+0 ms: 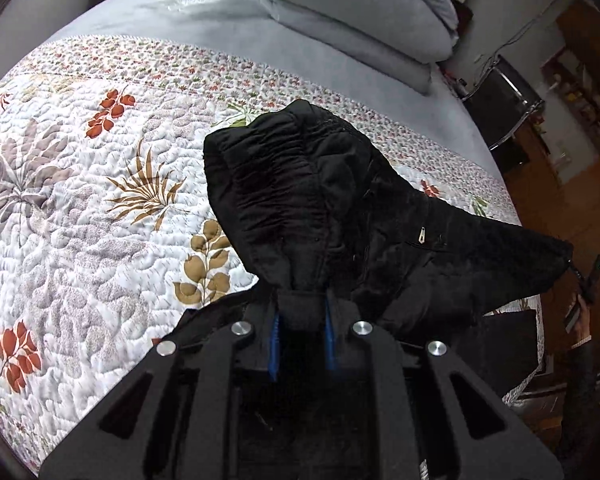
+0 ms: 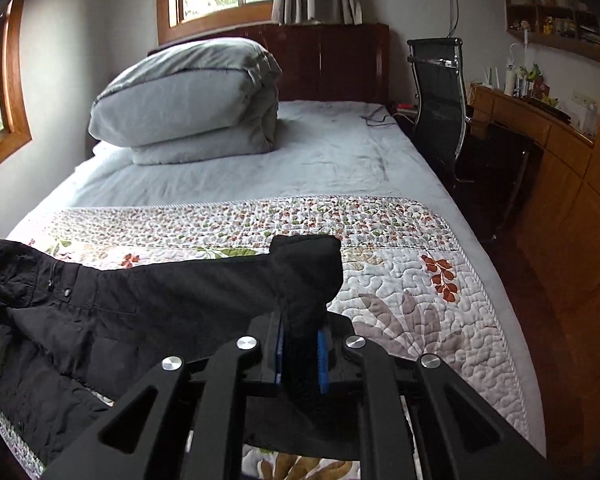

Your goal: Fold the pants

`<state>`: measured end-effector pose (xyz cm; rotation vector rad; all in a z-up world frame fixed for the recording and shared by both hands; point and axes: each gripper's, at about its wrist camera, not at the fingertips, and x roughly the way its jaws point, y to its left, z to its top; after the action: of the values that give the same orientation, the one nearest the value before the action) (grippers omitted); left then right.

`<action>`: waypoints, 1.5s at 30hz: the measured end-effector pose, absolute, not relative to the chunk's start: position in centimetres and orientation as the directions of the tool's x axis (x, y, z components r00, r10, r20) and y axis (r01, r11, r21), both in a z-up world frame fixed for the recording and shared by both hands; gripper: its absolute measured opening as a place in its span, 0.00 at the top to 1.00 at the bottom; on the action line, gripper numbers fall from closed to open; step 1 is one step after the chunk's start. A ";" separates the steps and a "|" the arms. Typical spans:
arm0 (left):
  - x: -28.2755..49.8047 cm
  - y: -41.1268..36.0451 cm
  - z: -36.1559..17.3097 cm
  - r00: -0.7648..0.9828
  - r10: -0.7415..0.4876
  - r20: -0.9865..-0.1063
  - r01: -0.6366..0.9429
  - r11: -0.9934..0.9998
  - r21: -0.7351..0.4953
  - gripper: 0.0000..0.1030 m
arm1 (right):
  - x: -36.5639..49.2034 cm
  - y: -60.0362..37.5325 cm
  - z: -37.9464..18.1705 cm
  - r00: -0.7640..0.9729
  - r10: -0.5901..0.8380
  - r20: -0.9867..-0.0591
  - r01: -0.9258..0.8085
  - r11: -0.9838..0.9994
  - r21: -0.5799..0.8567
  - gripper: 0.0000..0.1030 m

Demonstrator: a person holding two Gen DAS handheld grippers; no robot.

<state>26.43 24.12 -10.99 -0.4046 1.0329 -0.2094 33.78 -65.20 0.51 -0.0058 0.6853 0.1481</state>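
- Pants [image 2: 148, 304], one black pair, held up just over the quilt [image 1: 80, 208] on the bed [image 2: 319, 160]
- Left tool [image 1: 301, 320] pinches the gathered waistband; right tool [image 2: 301, 356] pinches a bunched part further along
- Folding looks barely begun: the cloth hangs loose and rumpled, with no neat fold showing
- Two tools, one quilt, one folded duvet [image 2: 188, 100]

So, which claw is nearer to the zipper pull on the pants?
Left. The left claw grips the pants by the waistband, close to the zipper pull. The right claw grips the far leg end.
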 end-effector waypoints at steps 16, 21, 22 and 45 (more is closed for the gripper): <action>10.4 24.6 -14.8 0.586 -0.379 -0.716 0.003 0.885 -0.466 0.81 | 14.9 -71.9 -5.5 0.776 0.128 -0.617 0.060 0.960 0.275 0.87; 8.3 24.8 -15.8 0.539 -0.278 -0.795 -0.106 0.914 -0.391 0.46 | 12.7 -72.7 -8.8 0.718 0.104 -0.689 0.122 0.955 0.272 0.77; 7.7 25.1 -15.7 0.538 -0.243 -0.807 -0.143 0.917 -0.372 0.23 | 12.3 -72.8 -9.4 0.707 0.099 -0.701 0.129 0.955 0.266 0.71; 7.9 19.7 -17.2 0.652 -0.506 -0.565 -0.264 0.547 -0.794 0.61 | 4.3 -70.7 -10.1 0.685 0.086 -0.723 0.207 0.929 0.307 0.44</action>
<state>7.94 19.73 -17.23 -1.0149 0.8866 -0.1678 4.33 -70.71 -10.09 0.3839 0.8182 -0.0699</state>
